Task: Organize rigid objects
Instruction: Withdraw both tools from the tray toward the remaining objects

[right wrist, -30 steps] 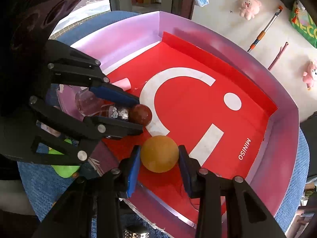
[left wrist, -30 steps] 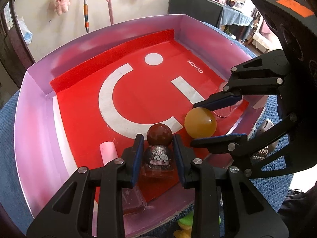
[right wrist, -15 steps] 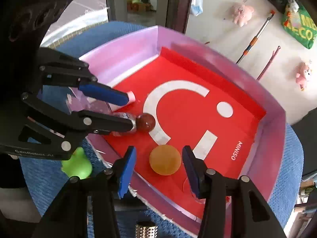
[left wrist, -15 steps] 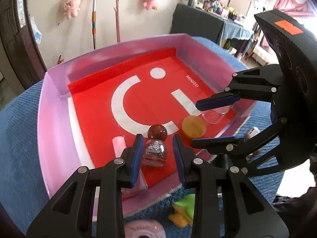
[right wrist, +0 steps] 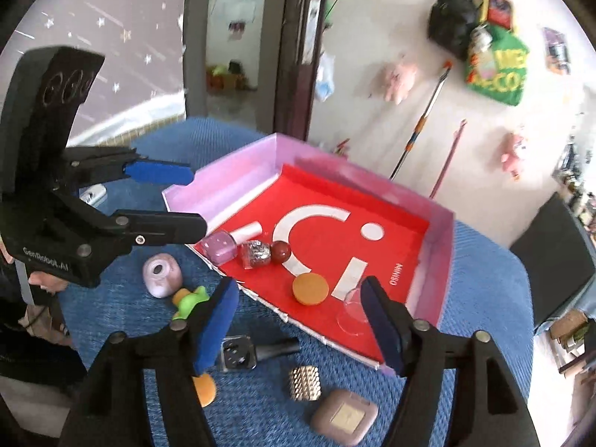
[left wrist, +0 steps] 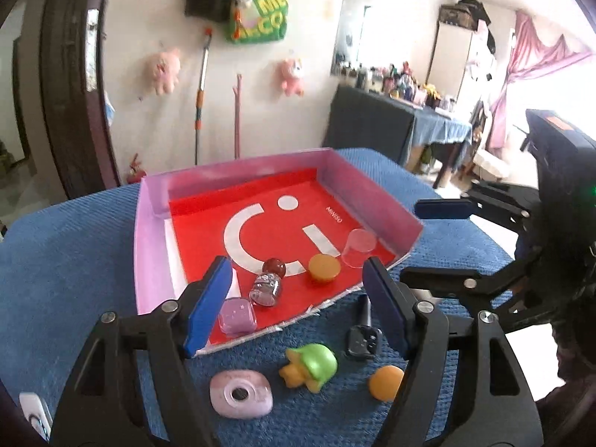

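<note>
step: between placements; both tools clear of the tray, next pick not begun
left tool (left wrist: 298, 301): jaws just opened wide, nothing between the pads, hovering over near tray edge
right tool (right wrist: 298, 316): jaws also just opened, empty, above the counter by the tray's near corner
tray: shallow pink-walled cardboard tray with red smiley liner (left wrist: 149, 223), on blue-cloth counter (left wrist: 74, 260)
already in tray: glittery clear bottle with dark red ball cap (left wrist: 266, 285), lying flat; orange round disc (left wrist: 324, 267); pink square bottle (left wrist: 237, 316); clear plastic cup (left wrist: 358, 247)
still on counter: green and yellow toy figure (left wrist: 311, 367), pink rounded case with hole (left wrist: 240, 398), black plug adapter (left wrist: 362, 339), small orange ball (left wrist: 385, 381), gold studded cylinder (right wrist: 305, 383), mauve square compact (right wrist: 344, 421)
next: judgement: drop onto a loose counter item, likely toy or adapter nearest, close squarely, carry over tray wall
</note>
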The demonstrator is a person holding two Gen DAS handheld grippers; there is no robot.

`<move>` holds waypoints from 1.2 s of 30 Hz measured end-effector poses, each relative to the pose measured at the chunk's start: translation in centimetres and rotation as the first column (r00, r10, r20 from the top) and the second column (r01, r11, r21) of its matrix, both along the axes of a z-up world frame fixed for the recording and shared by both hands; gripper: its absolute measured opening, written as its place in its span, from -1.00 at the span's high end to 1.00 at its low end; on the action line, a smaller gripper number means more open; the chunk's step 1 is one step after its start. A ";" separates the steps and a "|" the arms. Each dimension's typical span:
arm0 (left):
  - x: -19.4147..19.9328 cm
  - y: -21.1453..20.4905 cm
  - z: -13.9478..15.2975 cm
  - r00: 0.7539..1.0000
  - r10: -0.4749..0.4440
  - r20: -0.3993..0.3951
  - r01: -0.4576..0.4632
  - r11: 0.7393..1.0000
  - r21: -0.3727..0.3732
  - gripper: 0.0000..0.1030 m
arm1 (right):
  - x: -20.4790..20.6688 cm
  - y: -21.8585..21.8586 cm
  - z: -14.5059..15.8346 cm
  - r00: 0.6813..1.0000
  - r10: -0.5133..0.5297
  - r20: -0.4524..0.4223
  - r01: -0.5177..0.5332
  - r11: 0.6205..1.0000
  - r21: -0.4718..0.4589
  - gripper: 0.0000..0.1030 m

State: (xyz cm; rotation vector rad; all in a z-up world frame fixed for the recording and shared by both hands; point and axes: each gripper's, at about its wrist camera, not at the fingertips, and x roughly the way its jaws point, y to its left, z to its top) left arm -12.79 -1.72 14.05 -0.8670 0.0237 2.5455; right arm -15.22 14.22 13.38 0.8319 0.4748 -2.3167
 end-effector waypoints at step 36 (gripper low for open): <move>5.8 -2.5 -9.0 0.954 0.285 0.091 -0.279 0.958 -0.066 -0.90 | 7.3 6.2 -7.3 0.884 -0.467 0.034 0.457 0.847 -0.271 -1.00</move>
